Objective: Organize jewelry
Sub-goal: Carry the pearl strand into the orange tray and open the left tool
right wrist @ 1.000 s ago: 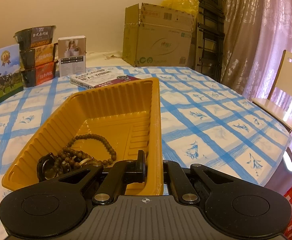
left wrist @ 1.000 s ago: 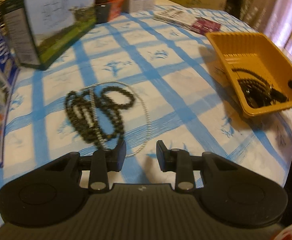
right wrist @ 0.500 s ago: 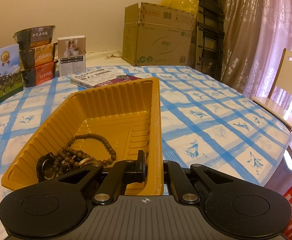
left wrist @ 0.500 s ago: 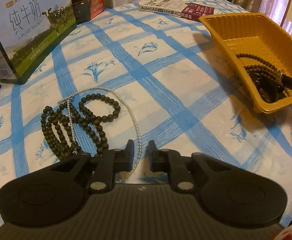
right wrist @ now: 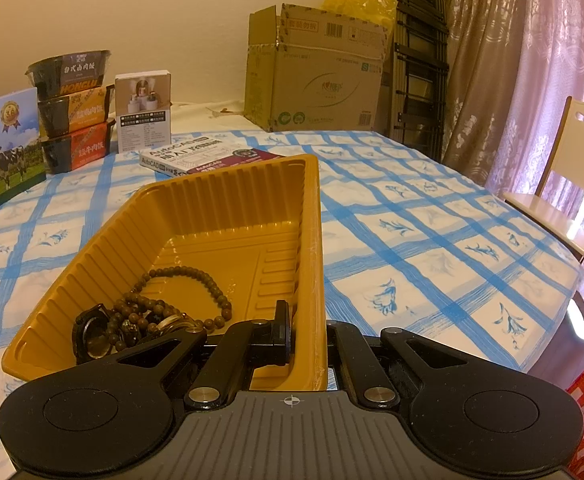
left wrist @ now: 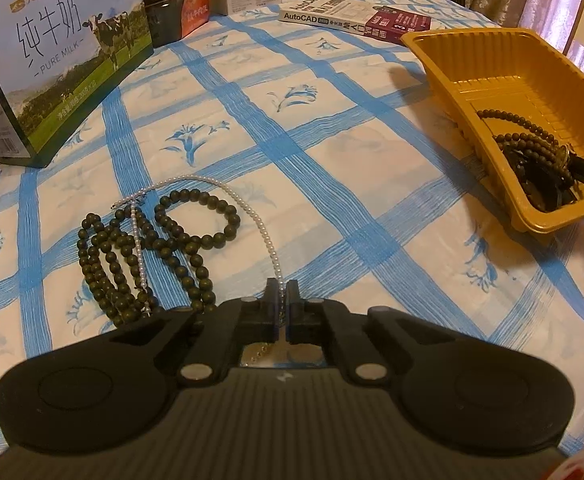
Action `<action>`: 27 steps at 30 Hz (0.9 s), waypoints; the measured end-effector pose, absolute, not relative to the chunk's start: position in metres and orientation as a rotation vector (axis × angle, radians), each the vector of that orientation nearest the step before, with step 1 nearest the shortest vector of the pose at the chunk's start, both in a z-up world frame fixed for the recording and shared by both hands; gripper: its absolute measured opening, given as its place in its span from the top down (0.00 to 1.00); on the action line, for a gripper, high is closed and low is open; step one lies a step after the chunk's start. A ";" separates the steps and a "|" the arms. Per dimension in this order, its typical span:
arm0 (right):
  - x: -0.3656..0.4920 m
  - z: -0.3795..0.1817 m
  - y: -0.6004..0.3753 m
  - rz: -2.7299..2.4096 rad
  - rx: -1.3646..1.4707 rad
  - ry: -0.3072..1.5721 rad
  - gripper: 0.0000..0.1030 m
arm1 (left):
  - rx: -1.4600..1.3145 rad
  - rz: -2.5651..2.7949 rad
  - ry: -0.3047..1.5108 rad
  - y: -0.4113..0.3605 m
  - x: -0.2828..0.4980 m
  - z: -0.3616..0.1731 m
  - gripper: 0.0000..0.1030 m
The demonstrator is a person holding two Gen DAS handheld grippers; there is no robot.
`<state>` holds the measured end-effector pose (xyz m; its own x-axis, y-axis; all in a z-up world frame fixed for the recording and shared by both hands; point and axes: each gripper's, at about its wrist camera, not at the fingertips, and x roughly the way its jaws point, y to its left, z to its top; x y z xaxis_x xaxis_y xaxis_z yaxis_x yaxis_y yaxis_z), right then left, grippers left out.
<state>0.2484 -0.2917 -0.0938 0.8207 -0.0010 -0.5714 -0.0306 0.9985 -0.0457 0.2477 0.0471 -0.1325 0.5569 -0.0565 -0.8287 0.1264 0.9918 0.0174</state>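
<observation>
On the blue-checked tablecloth (left wrist: 332,168), seen from the left wrist, a thin pearl necklace (left wrist: 252,216) loops over and around a heap of dark green bead strands (left wrist: 148,248). The pearls are tiny and white, the beads larger, round and matt. The left gripper (left wrist: 281,292) points steeply down at the cloth and is clenched on the near end of the pearl necklace, which runs up between its two black fingers. Off to the right sits a yellow plastic tray (left wrist: 452,64) with brown bead bracelets (left wrist: 532,140) inside, and behind lie an AutoCAD book (left wrist: 332,16) and a milk carton (left wrist: 60,60).

From the right wrist, the same yellow plastic tray (right wrist: 228,200) fills the middle, ribbed along its walls. Its contents show better here (the left view gives only dark tangles): brown bead bracelets (right wrist: 188,292), a black wristwatch (right wrist: 92,332) and a gold-toned ring-like piece I cannot make out. The right gripper (right wrist: 308,336) is clamped on the tray's near right rim, one finger inside the wall, the other hidden outside it. Only this view takes in the cardboard box (right wrist: 316,72), the curtain (right wrist: 532,60) and a pale chair (right wrist: 572,184).
</observation>
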 end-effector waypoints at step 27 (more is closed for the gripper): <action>0.249 -0.098 -0.291 0.020 -0.053 0.605 0.97 | -0.020 -0.106 0.591 0.080 0.256 0.051 0.99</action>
<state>0.2493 -0.2915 -0.0976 0.8224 0.0036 -0.5689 -0.0347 0.9984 -0.0438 0.2561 0.0798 0.0510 0.8250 -0.1058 -0.5552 0.0943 0.9943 -0.0493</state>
